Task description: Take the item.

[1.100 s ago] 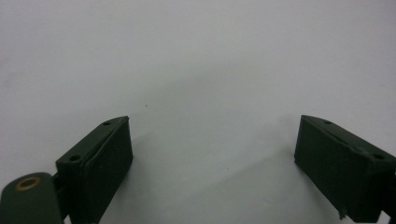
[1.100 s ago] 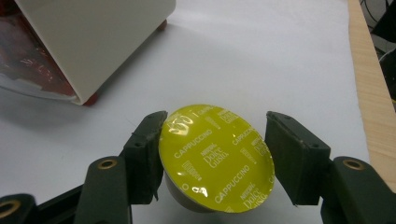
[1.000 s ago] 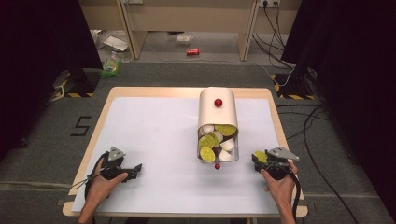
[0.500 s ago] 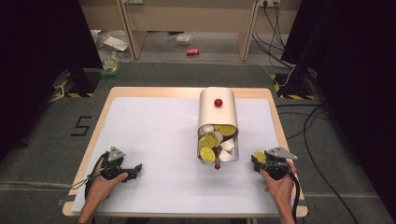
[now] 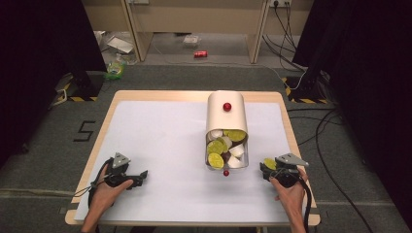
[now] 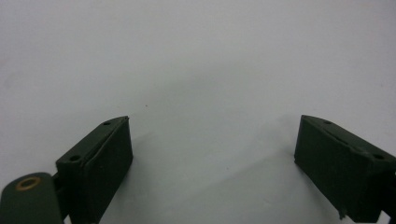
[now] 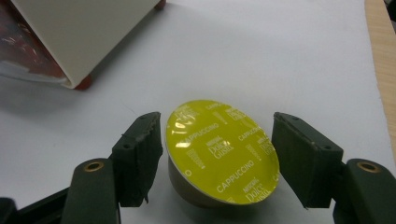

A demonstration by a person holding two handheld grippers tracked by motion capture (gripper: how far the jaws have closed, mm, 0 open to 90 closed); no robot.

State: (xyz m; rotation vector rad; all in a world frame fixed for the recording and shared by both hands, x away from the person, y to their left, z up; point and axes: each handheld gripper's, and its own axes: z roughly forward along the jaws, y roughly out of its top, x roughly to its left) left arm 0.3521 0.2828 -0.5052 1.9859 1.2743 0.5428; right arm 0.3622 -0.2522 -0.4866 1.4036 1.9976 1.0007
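A yellow-lidded coffee capsule (image 7: 222,149) marked "Cappuccino" rests on the white mat, and my right gripper (image 7: 217,123) is shut on it, one jaw against each side. In the high view that capsule (image 5: 270,163) lies right of the box at the right gripper (image 5: 266,168). The cream box (image 5: 226,119) lies mid-table with a red knob (image 5: 227,107) on top. Its open near end holds several yellow and white capsules (image 5: 216,154). My left gripper (image 5: 141,175) rests at the front left. Its jaws stand wide open over bare mat in the left gripper view (image 6: 215,126).
A small red knob (image 5: 226,173) sits on the white mat (image 5: 160,141) just in front of the box. The wooden table edge (image 5: 301,160) runs close to the right of my right gripper. The box's corner (image 7: 74,81) lies to the upper left in the right gripper view.
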